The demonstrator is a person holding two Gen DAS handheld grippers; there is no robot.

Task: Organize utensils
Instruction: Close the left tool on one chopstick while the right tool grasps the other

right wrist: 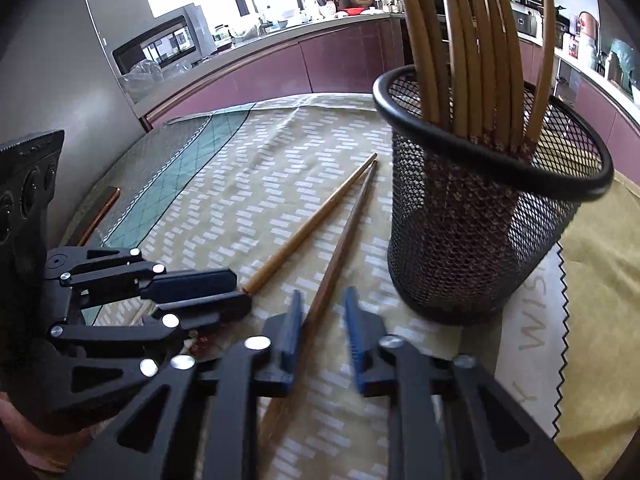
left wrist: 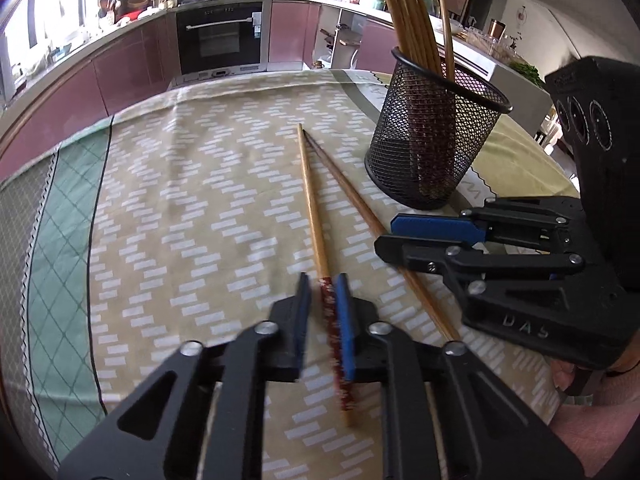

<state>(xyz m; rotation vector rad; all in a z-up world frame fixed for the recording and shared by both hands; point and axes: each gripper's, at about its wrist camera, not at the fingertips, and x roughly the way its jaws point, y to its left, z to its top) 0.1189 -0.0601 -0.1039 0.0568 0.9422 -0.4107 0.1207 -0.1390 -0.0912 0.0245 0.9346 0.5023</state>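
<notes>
Two chopsticks lie side by side on the patterned tablecloth, tips meeting at the far end. The lighter chopstick has a red patterned end, and my left gripper is shut on that end. The darker chopstick runs between the pads of my right gripper, which is open; it lies against the left pad, with a gap to the right pad. A black mesh cup holding several bamboo chopsticks stands upright just beyond the right gripper.
The cup stands on a yellow-green mat with a zigzag border. The table's left edge drops toward purple kitchen cabinets and an oven. A hand holds the right gripper's body.
</notes>
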